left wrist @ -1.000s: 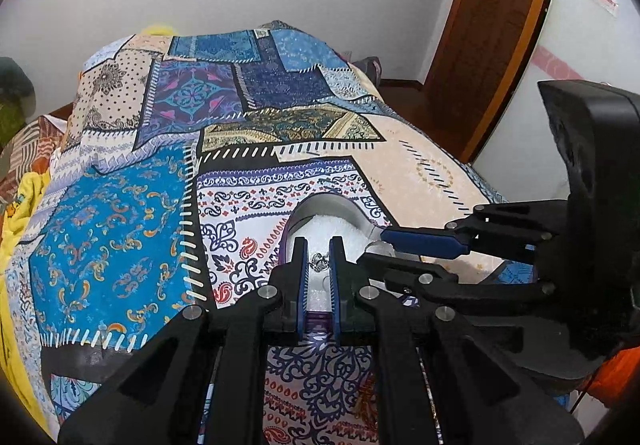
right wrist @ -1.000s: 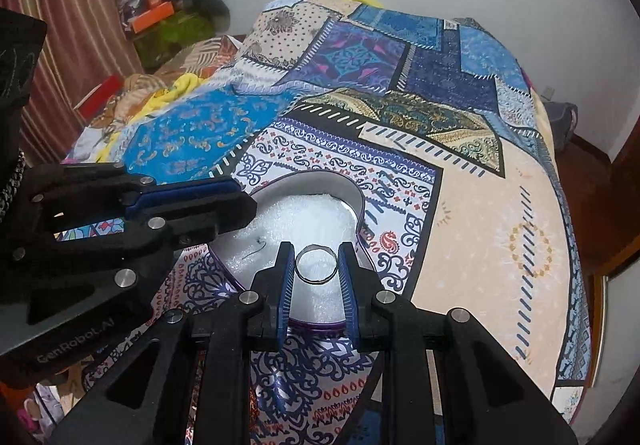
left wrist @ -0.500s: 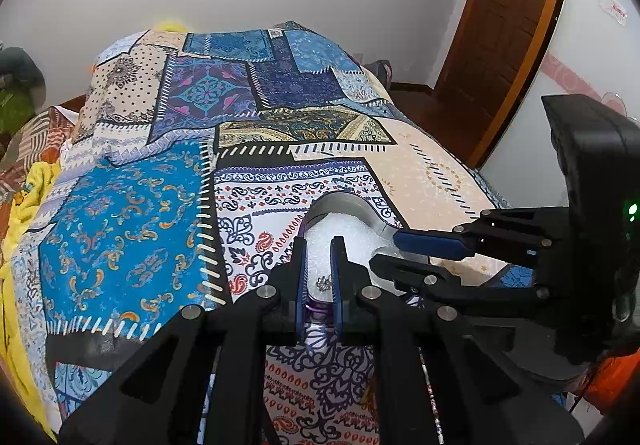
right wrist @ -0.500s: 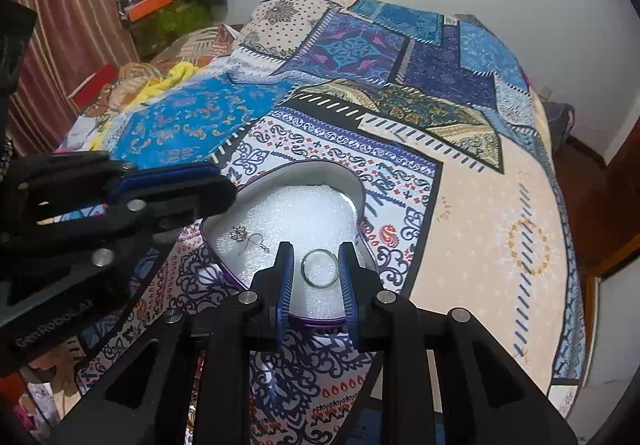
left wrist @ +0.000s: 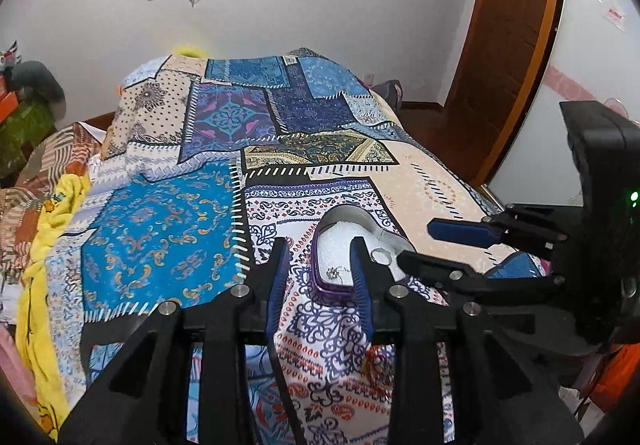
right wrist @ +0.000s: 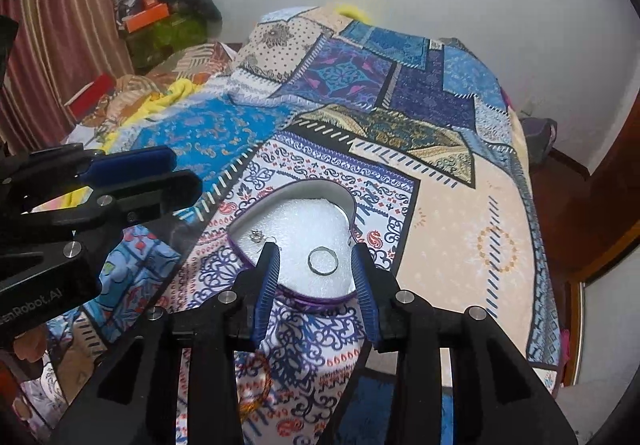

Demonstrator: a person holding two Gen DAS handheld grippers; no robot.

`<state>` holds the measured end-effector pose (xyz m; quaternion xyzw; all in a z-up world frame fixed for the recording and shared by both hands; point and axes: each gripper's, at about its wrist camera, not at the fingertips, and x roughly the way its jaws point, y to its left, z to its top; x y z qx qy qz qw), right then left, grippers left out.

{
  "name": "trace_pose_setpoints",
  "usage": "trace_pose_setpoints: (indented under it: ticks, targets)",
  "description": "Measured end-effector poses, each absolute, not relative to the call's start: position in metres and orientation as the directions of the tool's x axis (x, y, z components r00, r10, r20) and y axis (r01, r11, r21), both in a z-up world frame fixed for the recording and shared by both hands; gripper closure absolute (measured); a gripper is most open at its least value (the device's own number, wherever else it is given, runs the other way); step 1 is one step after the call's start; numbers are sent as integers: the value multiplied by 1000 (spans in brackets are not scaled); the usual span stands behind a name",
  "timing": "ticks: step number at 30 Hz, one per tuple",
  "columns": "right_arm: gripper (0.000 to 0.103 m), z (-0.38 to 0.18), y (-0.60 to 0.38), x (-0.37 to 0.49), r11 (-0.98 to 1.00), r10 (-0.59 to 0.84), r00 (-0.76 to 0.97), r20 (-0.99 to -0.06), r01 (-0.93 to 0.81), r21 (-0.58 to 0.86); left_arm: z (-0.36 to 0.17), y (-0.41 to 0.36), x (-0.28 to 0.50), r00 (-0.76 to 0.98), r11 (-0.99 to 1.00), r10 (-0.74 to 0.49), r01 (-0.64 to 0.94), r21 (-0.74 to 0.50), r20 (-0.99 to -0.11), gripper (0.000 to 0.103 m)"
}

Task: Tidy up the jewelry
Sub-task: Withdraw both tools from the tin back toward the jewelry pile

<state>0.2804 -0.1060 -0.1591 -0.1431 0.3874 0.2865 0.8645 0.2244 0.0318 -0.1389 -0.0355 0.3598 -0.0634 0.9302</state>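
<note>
Patchwork bedspread point(right wrist: 460, 245) carries your heart-shaped purple tin point(right wrist: 344, 205); the silver ring point(right wrist: 323, 261) and small earring point(right wrist: 256, 235) lie inside. Your left gripper point(left wrist: 320, 269) and right gripper point(right wrist: 314, 265) tilt downward over it, jaws just opened, gripping nothing.

Both wrist cams look steeply down, close over the bed point(left wrist: 160, 237); they share the heart box point(right wrist: 340, 201).

black gripper point(right wrist: 314, 277) frames, blue pads point(right wrist: 266, 285), silver screws.

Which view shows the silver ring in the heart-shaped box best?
The right wrist view: the ring lies flat on the white lining, whole, between open fingers. In the left wrist view the ring is small and partly hidden behind a finger.
</note>
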Motion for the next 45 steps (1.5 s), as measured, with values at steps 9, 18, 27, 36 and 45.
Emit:
trace_pose_setpoints:
  ticks: [9, 18, 27, 36, 45]
  targets:
    - [69, -141, -120, 256, 813, 394, 559, -730, -582, -7, -127, 30, 191, 745, 992, -125, 84, -94, -655, 63]
    - [69, -145, -133, 239, 828, 396, 548, -737, -561, 28, -140, 28, 169, 716, 992, -124, 81, -95, -687, 61]
    - [69, -165, -142, 229, 837, 386, 519, -763, -544, 53, -176, 15, 159, 646, 989, -150, 103, -110, -748, 61]
    - [69, -198, -123, 226, 804, 407, 417, -812, -585, 103, -203, 21, 155, 606, 988, -152, 85, -126, -781, 61]
    - [73, -209, -109, 227, 775, 437, 360, -825, -615, 142, -210, 23, 149, 602, 986, -166, 98, -134, -781, 61]
